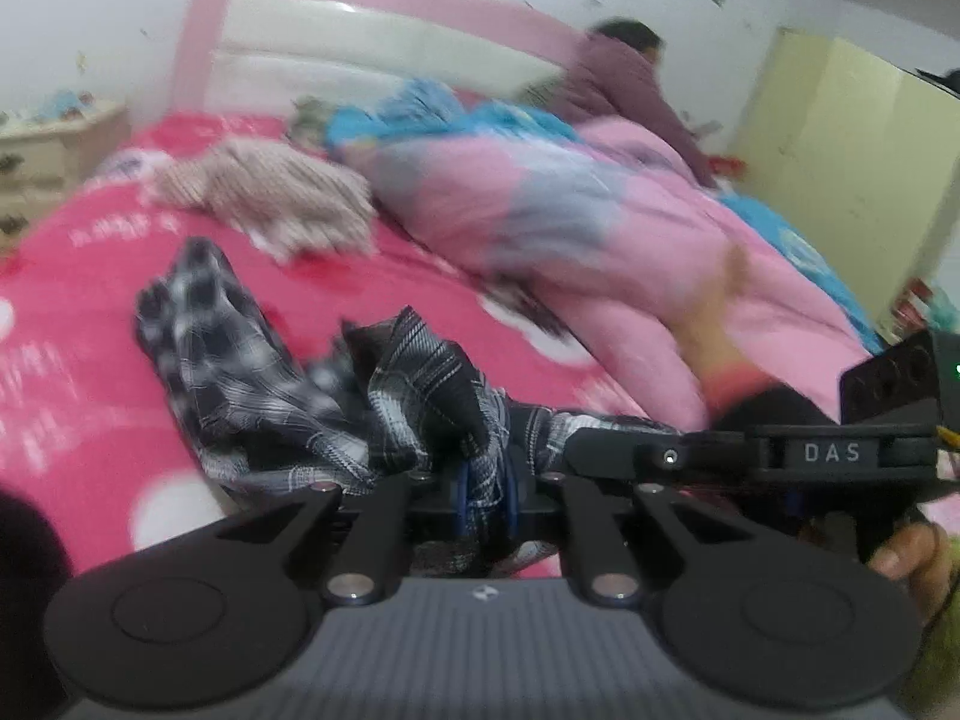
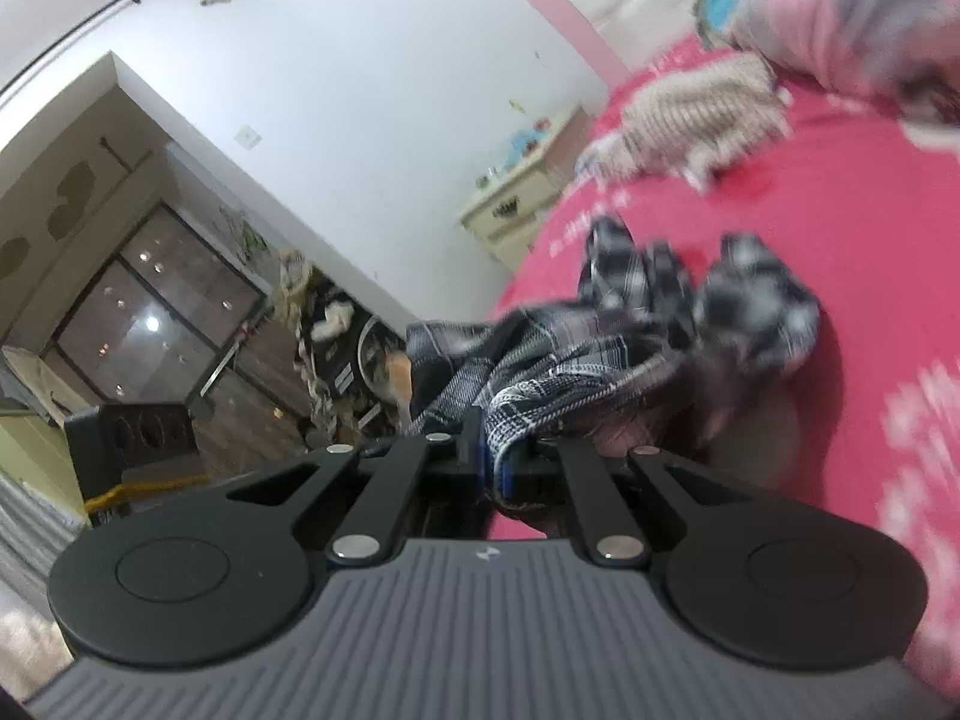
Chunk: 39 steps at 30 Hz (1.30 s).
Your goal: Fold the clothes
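A black-and-white plaid garment [image 1: 252, 384] lies bunched on the red bed sheet [image 1: 72, 324]. My left gripper [image 1: 483, 492] is shut on a fold of it, lifted off the sheet. The right gripper shows from the side in the left wrist view [image 1: 606, 450], close to the right of the left one, on the same cloth. In the right wrist view the right gripper [image 2: 489, 468] is shut on an edge of the plaid garment [image 2: 648, 312], which trails away over the bed [image 2: 888, 252]. Both views are motion-blurred.
A beige striped garment [image 1: 270, 198] lies further up the bed, and it shows in the right wrist view [image 2: 696, 114]. A pink and blue quilt [image 1: 576, 222] is heaped on the right. A person [image 1: 624, 84] sits by the pink headboard [image 1: 372, 42]. A cream nightstand [image 2: 516, 204] stands beside the bed.
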Available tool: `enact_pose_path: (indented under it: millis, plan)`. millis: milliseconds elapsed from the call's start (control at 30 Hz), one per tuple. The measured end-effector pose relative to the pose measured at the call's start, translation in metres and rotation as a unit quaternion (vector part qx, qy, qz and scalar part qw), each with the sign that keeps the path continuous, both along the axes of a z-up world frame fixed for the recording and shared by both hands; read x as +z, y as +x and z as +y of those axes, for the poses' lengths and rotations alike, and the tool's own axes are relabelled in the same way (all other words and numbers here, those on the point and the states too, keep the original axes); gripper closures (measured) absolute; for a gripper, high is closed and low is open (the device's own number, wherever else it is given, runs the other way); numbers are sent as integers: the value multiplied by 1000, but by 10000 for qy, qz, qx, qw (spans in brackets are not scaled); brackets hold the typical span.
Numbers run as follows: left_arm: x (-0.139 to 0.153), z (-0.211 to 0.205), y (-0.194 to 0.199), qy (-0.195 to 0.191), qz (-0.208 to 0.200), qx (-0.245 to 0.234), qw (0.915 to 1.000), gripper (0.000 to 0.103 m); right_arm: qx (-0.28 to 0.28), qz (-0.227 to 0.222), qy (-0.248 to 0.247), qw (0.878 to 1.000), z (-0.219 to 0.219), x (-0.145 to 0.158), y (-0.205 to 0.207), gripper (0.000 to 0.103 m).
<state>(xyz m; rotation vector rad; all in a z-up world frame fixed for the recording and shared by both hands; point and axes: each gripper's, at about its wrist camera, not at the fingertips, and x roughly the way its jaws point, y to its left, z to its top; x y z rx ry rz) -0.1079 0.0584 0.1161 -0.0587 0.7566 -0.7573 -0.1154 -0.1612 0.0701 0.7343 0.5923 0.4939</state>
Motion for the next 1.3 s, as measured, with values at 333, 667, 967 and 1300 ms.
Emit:
enact_pose_path:
  millis: [333, 667, 967, 1300]
  plan:
    - [-62, -5, -56, 978, 1049, -437, 9887, 75, 141, 1959, -883, 9765, 16, -54, -64, 95]
    - [-24, -7, -36, 1052, 808, -118, 9911, 33, -588, 1783, -1799, 9656, 4, -25, -79, 38]
    - [-5, -26, 44, 1234, 351, 1250, 9838, 25, -1123, 870, -1759, 9741, -16, -11, -52, 29]
    - [-58, -50, 199, 1296, 723, 3103, 9390, 20, -1752, 1334, -940, 9709, 3, -42, 52, 21]
